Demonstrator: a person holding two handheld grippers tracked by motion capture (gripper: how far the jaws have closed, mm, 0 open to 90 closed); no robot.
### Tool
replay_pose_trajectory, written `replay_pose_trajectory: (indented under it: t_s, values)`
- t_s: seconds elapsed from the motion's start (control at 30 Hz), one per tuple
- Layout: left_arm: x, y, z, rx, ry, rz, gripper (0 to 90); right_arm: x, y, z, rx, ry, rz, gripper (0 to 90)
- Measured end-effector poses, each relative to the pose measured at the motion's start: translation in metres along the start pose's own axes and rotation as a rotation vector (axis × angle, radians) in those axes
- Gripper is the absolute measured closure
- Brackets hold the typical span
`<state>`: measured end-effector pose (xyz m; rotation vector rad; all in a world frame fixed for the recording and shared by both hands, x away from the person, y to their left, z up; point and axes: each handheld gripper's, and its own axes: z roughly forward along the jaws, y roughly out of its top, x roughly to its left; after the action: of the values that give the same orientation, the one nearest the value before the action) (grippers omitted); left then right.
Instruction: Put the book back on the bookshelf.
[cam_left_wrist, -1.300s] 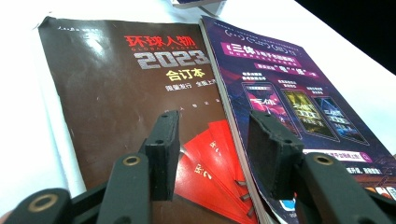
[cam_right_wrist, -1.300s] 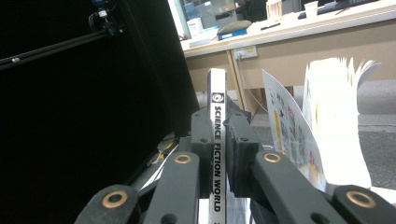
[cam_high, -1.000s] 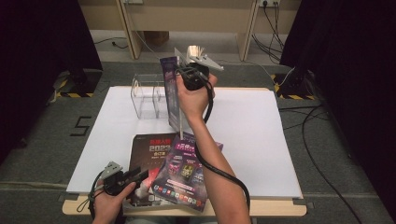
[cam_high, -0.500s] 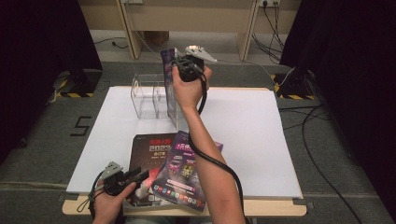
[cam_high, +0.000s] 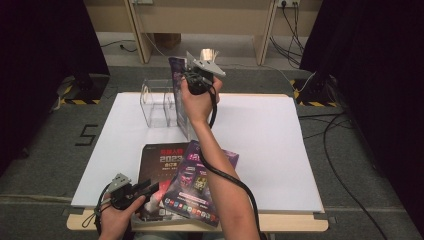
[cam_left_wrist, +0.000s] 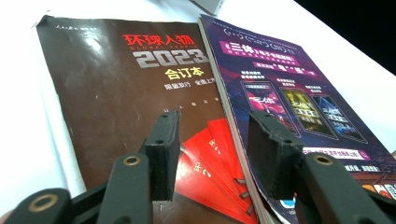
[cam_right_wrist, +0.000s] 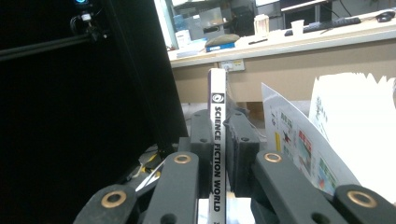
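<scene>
My right gripper (cam_high: 190, 76) is raised over the far side of the table, shut on the spine of an upright magazine (cam_high: 181, 102) with a purple cover. In the right gripper view the white spine (cam_right_wrist: 217, 140) reads "SCIENCE FICTION WORLD" and sits clamped between the jaws of that gripper (cam_right_wrist: 218, 135); loose pages (cam_right_wrist: 303, 149) fan out to the right. The magazine's lower edge hangs beside a clear acrylic holder (cam_high: 156, 102). My left gripper (cam_high: 147, 186) rests open near the front edge, over a dark "2023" magazine (cam_left_wrist: 112, 102) and a purple magazine (cam_left_wrist: 289, 98); nothing is between the jaws of that gripper (cam_left_wrist: 214, 154).
The dark magazine (cam_high: 159, 162) and the purple one (cam_high: 197, 187) lie overlapping at the front of the white table top (cam_high: 270, 135). Black curtains flank both sides, and wooden desk legs and cables stand beyond the far edge.
My right hand has shifted slightly left and down with the upright magazine, closer to the clear holder. The left hand has stayed put.
</scene>
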<state>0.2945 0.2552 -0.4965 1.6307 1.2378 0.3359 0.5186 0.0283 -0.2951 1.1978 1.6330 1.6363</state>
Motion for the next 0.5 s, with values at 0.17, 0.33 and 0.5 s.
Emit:
replay_pose_trajectory:
  t_s: [0.17,0.33,0.5]
  values:
    - [-0.001,0.000,0.001,0.002,0.001,0.004,53.8,0.003,-0.008,-0.023,0.009,0.001,-0.033,83.2]
    - [-0.001,0.000,0.000,-0.002,0.004,0.001,53.8,0.003,-0.018,-0.048,0.033,0.013,-0.053,83.1]
    - [-0.002,0.000,-0.001,-0.002,0.004,0.006,53.8,-0.001,-0.028,-0.070,0.068,0.044,-0.029,82.6]
